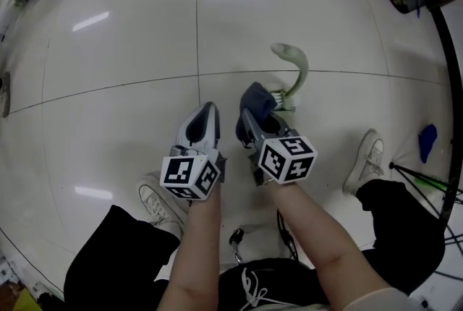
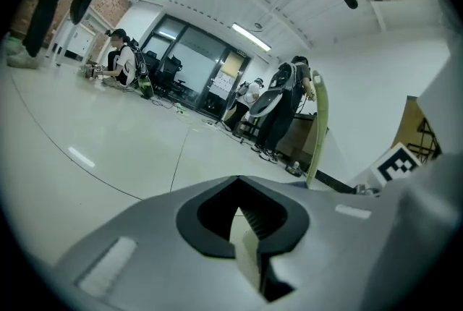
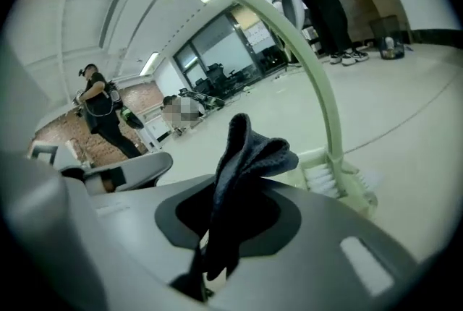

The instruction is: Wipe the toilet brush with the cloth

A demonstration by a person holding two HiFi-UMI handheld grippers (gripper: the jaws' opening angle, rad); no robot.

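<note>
Two hand-held grippers and one toilet brush, on a pale tiled floor. Item one: brush, pale green plastic, head down at about one o'clock from the right gripper and just beside it. Its curved handle arches up and over, with white bristles low at its foot. Likely light and stiff, smooth and somewhat slippery, apt to tip or skate if pushed; best steadied on the handle, above the bristles. Item two: cloth, dark blue, soft and limp, bunched. The right fingers are clamped on it, with a fold standing out at twelve o'clock near the bristles; contact cannot be told. Item three: left gripper, at nine o'clock of the right, fingers together on nothing, free to take the handle.
</note>
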